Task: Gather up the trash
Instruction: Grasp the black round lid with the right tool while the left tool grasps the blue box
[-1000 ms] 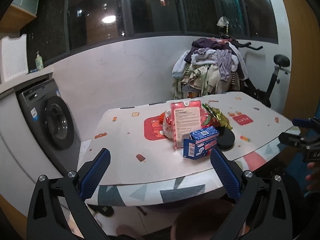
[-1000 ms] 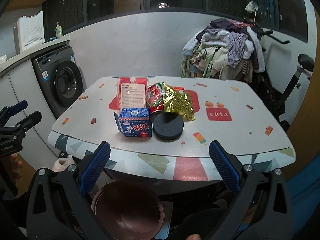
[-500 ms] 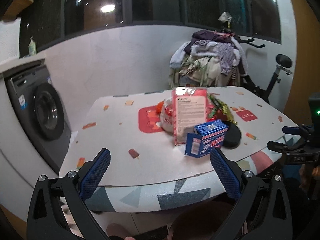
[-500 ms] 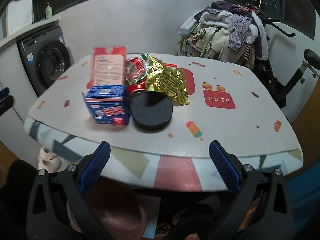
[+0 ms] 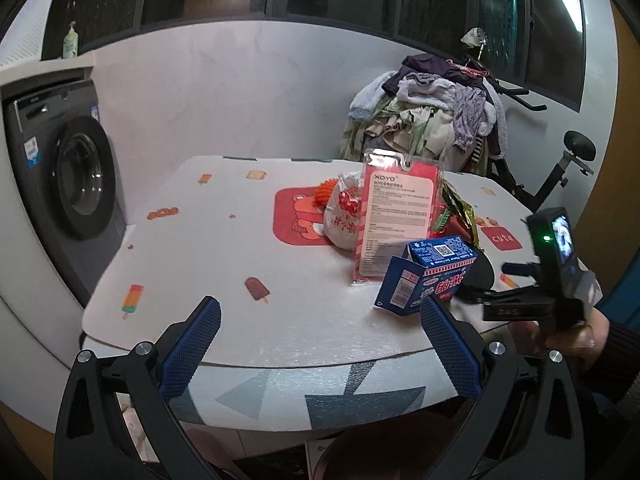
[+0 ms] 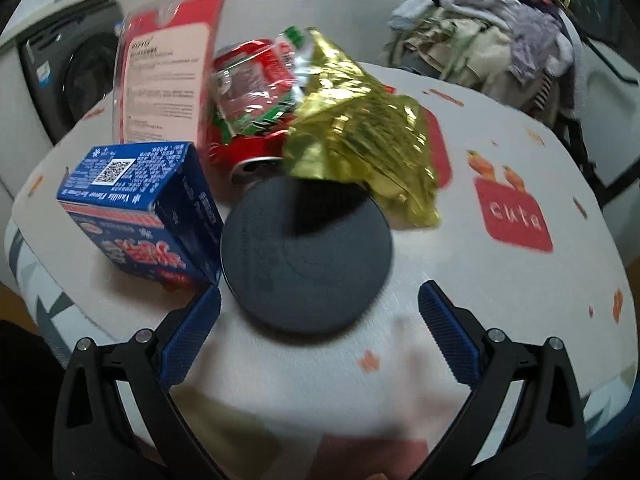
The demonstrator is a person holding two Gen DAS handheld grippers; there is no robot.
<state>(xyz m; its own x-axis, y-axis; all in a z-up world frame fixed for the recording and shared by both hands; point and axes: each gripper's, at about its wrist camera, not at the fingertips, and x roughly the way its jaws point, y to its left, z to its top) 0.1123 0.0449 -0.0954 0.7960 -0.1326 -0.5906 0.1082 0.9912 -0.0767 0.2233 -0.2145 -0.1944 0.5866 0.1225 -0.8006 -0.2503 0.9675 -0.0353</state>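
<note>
Trash count: one blue carton [image 6: 140, 216], one black disc [image 6: 306, 256], one gold wrapper [image 6: 360, 140], one red can [image 6: 248, 148], one red-and-green wrapper [image 6: 256, 100], one pink blister card [image 6: 168, 68], one white bag [image 5: 346, 216], one orange spiky ball [image 5: 325, 192].
Where: all clustered near the middle of my table [image 5: 224, 248], pieces touching or overlapping.
Carton: blue with red lettering, QR code on top, tilted on one edge, touching the disc.
Disc: round, flat, dark, gold wrapper overhanging its far rim.
Card: standing upright behind the carton.
Can: lying on its side behind the disc.
My right gripper [image 6: 319, 320]: jaws spread wide, empty, low over the table's near edge; left pad [image 6: 192, 336] just beside the carton's corner, disc between the tips.
My left gripper [image 5: 320, 336]: jaws wide apart, empty, held back at the table's edge, carton beyond its right pad [image 5: 448, 348].
Right hand [image 5: 576, 336]: seen in the left view, gripping the right tool's handle.
</note>
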